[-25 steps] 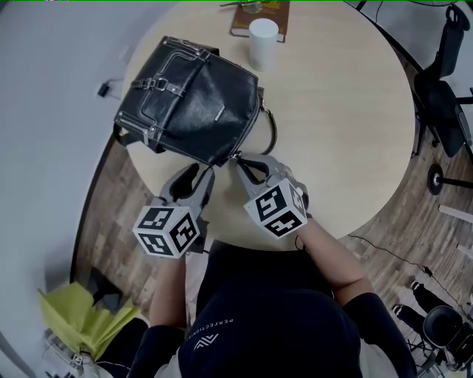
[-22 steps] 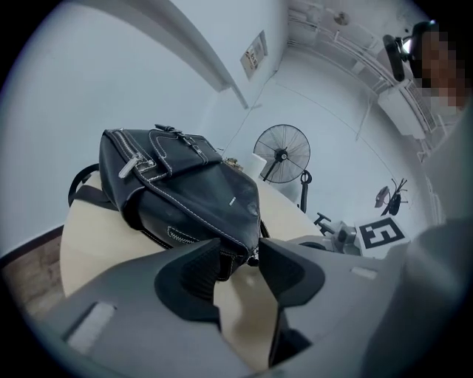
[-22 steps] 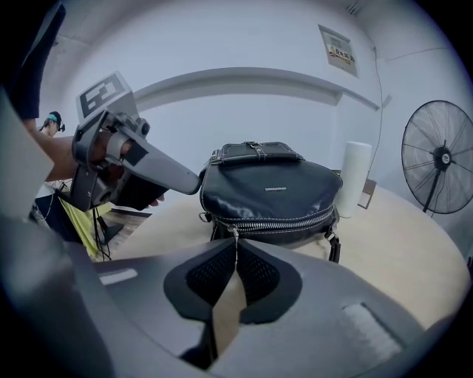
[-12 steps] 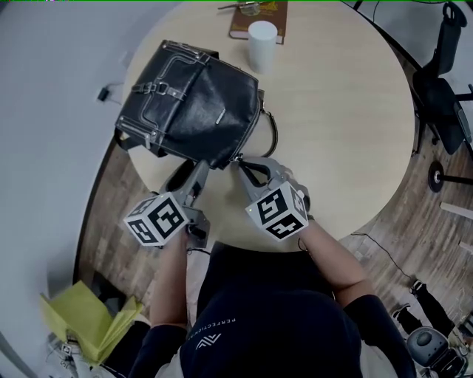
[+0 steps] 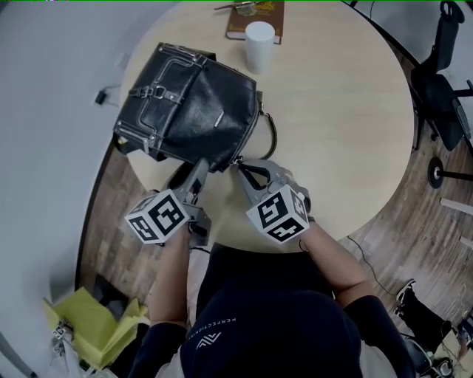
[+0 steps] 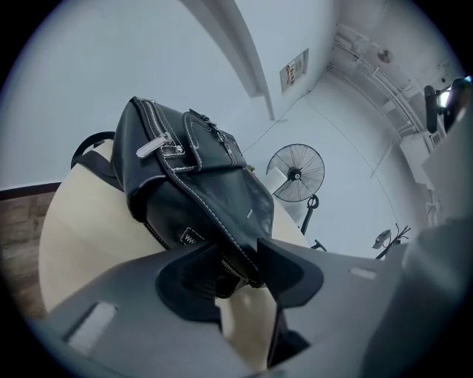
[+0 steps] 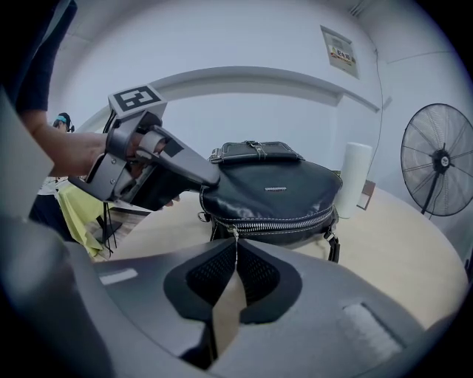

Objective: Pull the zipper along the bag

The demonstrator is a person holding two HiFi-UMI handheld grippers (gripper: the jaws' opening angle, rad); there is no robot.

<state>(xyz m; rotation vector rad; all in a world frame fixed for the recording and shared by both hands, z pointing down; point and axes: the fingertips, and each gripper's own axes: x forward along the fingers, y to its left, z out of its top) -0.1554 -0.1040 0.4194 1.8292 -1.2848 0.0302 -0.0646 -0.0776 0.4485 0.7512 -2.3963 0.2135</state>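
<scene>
A black leather bag (image 5: 188, 107) with white stitching lies on the round table (image 5: 347, 111). Its silver zipper (image 7: 295, 221) runs along the near edge. My right gripper (image 5: 240, 164) is shut on the zipper pull (image 7: 235, 238) at the zipper's left end. My left gripper (image 5: 198, 166) reaches the bag's near left corner (image 6: 229, 258). That corner sits between its jaws, which are closing and touch it on both sides. In the right gripper view the left gripper (image 7: 196, 173) shows against the bag's left side.
A white cup (image 5: 259, 44) and a brown book (image 5: 255, 18) stand at the table's far edge behind the bag. A black office chair (image 5: 443, 81) is at the right, a standing fan (image 7: 441, 159) beyond the table, and yellow material (image 5: 89, 325) on the floor at lower left.
My left gripper has swung its cube out to the left and pushed its jaws onto the bag's near corner. The bag has shifted slightly left. The right gripper has stayed on the pull.
</scene>
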